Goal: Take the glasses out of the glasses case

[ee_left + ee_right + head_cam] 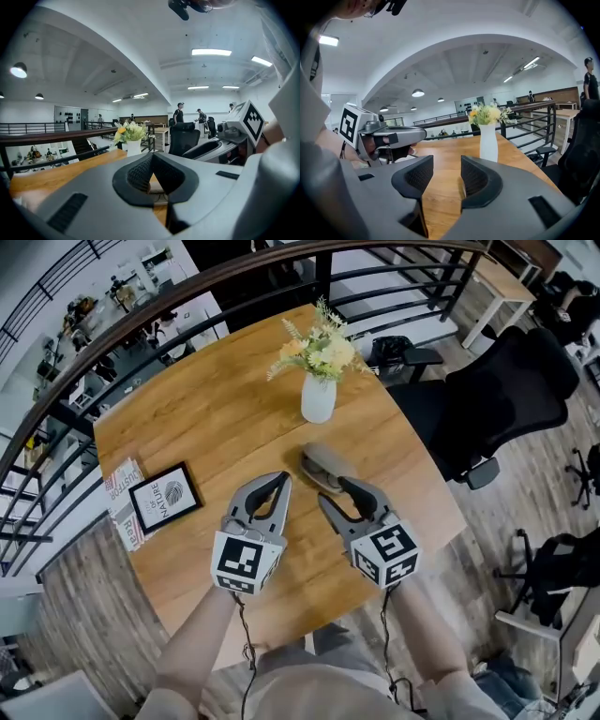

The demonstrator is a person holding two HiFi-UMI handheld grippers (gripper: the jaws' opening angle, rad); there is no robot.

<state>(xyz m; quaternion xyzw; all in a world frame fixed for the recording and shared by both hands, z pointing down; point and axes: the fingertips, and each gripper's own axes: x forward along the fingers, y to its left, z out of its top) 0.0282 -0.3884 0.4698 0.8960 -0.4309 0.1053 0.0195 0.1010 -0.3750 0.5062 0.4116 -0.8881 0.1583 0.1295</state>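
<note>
A grey-brown glasses case (322,468) lies on the round wooden table (216,418), in front of the vase. Its lid looks down, and no glasses show. My left gripper (281,480) hovers just left of the case with its fingertips touching and nothing between them. In the left gripper view the pads (140,171) meet in a point over the tabletop. My right gripper (339,497) sits just short of the case's near end, open, with the bare table showing between its pads (474,177). Neither gripper touches the case.
A white vase of flowers (319,395) stands behind the case. A framed picture (165,496) and books (120,507) lie at the table's left edge. A black office chair (497,399) stands to the right, and a dark railing (187,292) curves behind the table.
</note>
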